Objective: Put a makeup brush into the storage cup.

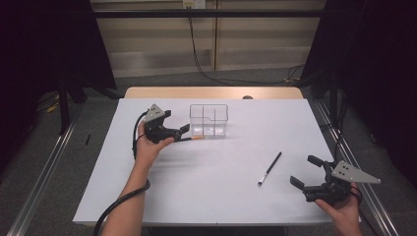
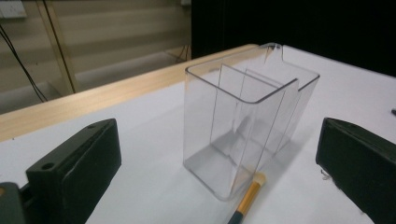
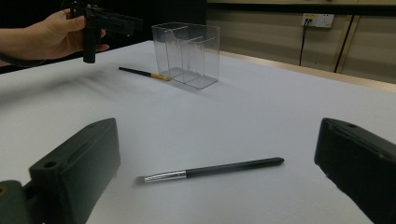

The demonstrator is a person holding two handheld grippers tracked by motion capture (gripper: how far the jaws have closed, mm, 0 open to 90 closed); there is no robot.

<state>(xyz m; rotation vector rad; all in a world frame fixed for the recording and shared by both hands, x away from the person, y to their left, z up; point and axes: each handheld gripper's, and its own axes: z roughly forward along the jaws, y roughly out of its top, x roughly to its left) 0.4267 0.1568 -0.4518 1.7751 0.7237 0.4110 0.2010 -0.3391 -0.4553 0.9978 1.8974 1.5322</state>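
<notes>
The left gripper (image 1: 181,129), jaws open, hovers at centre frame beside a clear holder (image 1: 209,120), a gold-ferruled brush (image 2: 246,198) lying against its base. At lower right, the open right gripper (image 1: 305,172) faces a black brush (image 1: 270,168); squaring both jaws across the handle would likely grip best.

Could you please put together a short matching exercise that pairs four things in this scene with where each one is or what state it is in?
Things:
1. clear container
2. gold-banded brush
3. silver-banded brush
4. right gripper

Places or states:
A. lying alone on the white sheet, just ahead of open jaws
B. upright, divided into compartments, with nothing inside
C. held open near the table's front right corner
D. lying flat with its tip at the base of the container

Pairs: 1-B, 2-D, 3-A, 4-C
</notes>
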